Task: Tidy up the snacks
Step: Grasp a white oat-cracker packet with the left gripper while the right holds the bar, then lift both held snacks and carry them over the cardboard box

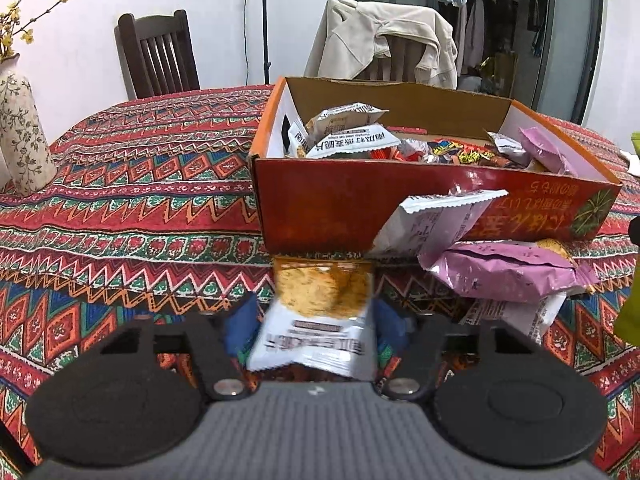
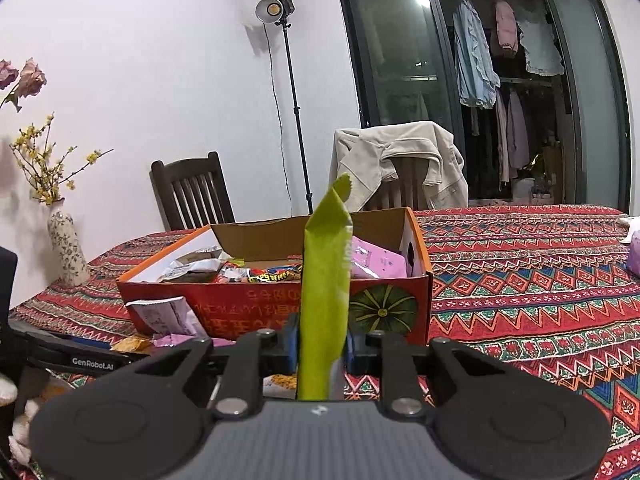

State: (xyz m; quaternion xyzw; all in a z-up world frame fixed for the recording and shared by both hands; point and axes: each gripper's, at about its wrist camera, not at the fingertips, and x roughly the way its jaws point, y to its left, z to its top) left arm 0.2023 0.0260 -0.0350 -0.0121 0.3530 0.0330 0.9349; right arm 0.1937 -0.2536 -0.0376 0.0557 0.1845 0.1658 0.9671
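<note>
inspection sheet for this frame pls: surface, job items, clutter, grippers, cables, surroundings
Surface: table under a patterned tablecloth.
Job's things: open red box part-filled with snack packets; pink packets and a white one lie outside against its front.
Clutter: flowered vase.
Grippers: left gripper around a cracker packet; right gripper shut on an upright green packet.
Cables: lamp cord down the wall.
Surroundings: two chairs, one draped with a jacket; studio lamp; open wardrobe.

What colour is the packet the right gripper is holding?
Yellow-green packet, clamped upright in the right gripper; clearest in the right wrist view.
</note>
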